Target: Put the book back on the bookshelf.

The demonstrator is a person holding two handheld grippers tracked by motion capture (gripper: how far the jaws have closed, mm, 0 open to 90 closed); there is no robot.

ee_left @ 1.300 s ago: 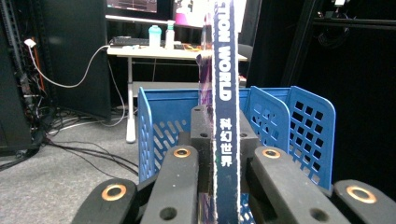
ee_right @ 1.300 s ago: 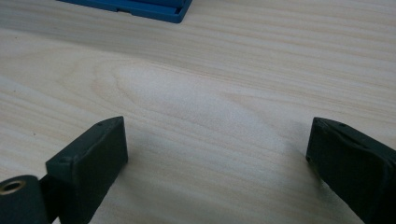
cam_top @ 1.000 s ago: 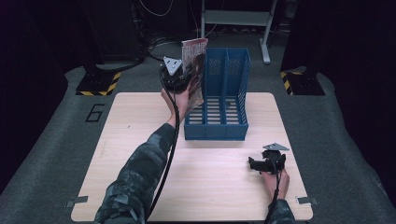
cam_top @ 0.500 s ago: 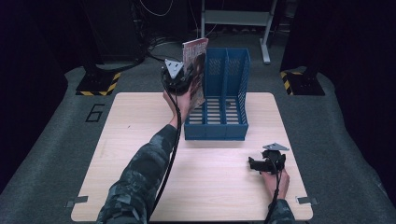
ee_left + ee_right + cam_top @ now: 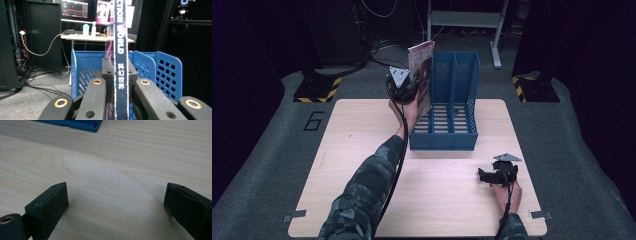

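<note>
- Barely anything has moved since a second ago: the magazine and the left gripper sit pretty much where they were, maybe a hair further left, and the right gripper hasn't budged.
- So the magazine is held up on edge over the far-left corner of the blue file rack, just above its left slot, not down inside it yet.
- From the left gripper view you're looking straight at the spine, dark blue with white lettering, standing upright between the two black jaws, which are clamped tight on it.
- Behind the spine in that view you get the blue rack's slotted walls and its divider.
- That rack stands on the far half of the wooden table, with two slots and open slats in the bottom.
- Right gripper is down on the near-right part of the table, well apart from the rack, hand resting behind it.
- Its own view shows both jaws spread wide with nothing but bare wood between them, and a blue corner of the rack up top.
</note>
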